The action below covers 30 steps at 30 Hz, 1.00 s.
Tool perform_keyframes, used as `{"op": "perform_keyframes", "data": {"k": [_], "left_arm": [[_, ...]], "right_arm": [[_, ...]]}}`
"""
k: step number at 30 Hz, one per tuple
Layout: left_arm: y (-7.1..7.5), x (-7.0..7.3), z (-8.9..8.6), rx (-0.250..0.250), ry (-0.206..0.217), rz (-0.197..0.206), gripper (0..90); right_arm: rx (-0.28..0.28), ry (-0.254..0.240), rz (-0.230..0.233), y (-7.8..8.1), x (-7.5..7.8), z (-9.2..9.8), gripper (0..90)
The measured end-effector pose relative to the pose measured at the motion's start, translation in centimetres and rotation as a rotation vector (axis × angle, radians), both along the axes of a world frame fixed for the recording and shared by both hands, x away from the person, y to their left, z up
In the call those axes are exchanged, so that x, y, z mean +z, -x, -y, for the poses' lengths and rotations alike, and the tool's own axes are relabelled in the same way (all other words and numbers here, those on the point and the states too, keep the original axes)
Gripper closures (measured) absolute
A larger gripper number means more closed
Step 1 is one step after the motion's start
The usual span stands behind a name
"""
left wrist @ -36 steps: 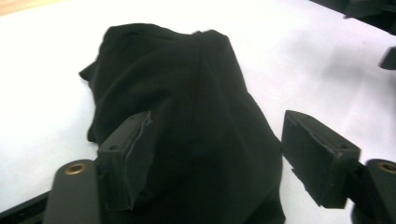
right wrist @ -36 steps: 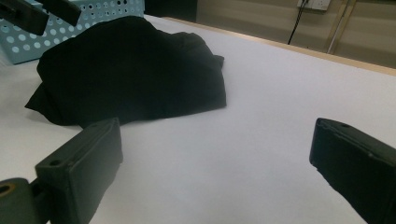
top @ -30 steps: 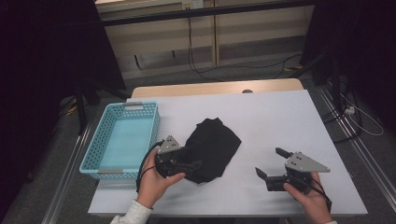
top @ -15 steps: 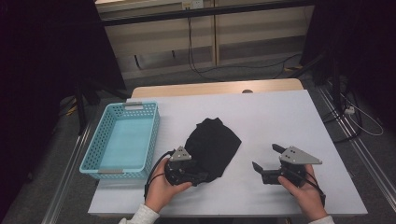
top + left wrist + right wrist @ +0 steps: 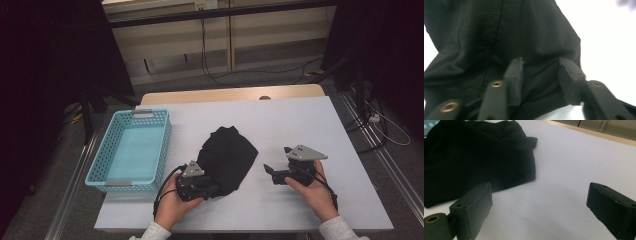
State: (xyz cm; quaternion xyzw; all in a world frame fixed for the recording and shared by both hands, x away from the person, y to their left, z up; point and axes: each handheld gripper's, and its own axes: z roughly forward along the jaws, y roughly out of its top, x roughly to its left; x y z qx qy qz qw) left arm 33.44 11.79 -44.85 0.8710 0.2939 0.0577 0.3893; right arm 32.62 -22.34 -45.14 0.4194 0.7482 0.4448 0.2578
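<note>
A crumpled black cloth (image 5: 227, 152) lies in the middle of the white table (image 5: 305, 120). My left gripper (image 5: 215, 189) rests on the cloth's near edge. In the left gripper view its jaws (image 5: 540, 67) have just been closing and stand partly apart, with a bulge of the cloth (image 5: 524, 30) between them. My right gripper (image 5: 276, 161) is held just right of the cloth and points left toward it. Its jaws (image 5: 540, 200) stand wide open over bare table, with the cloth (image 5: 474, 152) lying ahead of them to the left.
An empty light-blue plastic basket (image 5: 129, 114) stands at the table's left side, close to the cloth. Bare white table stretches to the right and beyond the cloth. A wooden edge (image 5: 230, 94) runs along the far side. Cables lie on the floor beyond.
My left gripper has sunk onto the cloth's near edge and its jaws have narrowed. My right gripper has moved left, nearer the cloth.
</note>
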Motion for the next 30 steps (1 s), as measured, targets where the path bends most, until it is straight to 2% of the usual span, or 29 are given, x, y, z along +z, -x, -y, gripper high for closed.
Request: {"op": "perform_keyframes", "data": {"k": [3,6,8,10,12,15,17,20,21,22,26,28,30], "left_arm": [[0.0,0.1,-0.2,0.012,0.009,-0.042,76.7],[0.0,0.1,-0.2,0.045,0.031,-0.073,84.5],[-0.1,0.3,-0.4,0.054,0.028,-0.084,85.9],[-0.2,0.9,-0.8,0.078,0.031,-0.082,86.4],[-0.4,1.8,-1.7,0.116,0.082,-0.076,86.7],[-0.6,3.2,-3.0,0.164,0.139,-0.042,86.8],[-0.7,3.6,-3.6,0.179,0.157,-0.031,86.9],[-1.0,3.6,-4.0,0.194,0.156,-0.029,86.8],[-1.1,3.5,-4.1,0.196,0.155,-0.029,86.8],[-1.1,3.4,-4.2,0.2,0.157,-0.032,86.9],[-1.2,3.2,-4.1,0.198,0.154,-0.034,86.8],[-1.2,3.1,-4.0,0.192,0.149,-0.039,86.9],[-1.1,3.0,-3.9,0.186,0.144,-0.033,86.8]], "right_arm": [[0.018,0.018,-0.019,-0.6,-0.1,-0.6,5.8],[0.014,0.038,-0.045,-1.3,-0.2,-1.0,7.9],[0.011,0.047,-0.058,-1.8,-0.3,-1.2,7.8],[0.015,0.03,-0.072,-2.2,-0.3,-1.3,7.5],[0.016,0.009,-0.07,-2.4,-0.2,-1.3,7.7],[0.023,-0.039,-0.088,-2.7,-0.1,-1.6,10.6],[0.042,-0.028,-0.093,-2.9,-0.2,-1.9,16.0],[0.06,-0.01,-0.117,-3.3,-0.4,-2.7,24.3],[0.069,-0.005,-0.133,-3.4,-0.4,-2.9,32.0],[0.083,-0.004,-0.147,-3.6,-0.4,-3.1,35.6],[0.075,-0.011,-0.162,-4.4,-0.4,-3.9,41.6],[0.056,0.002,-0.147,-4.8,-0.5,-4.3,43.0],[0.069,0.014,-0.178,-5.2,-0.7,-4.5,42.7]]}}
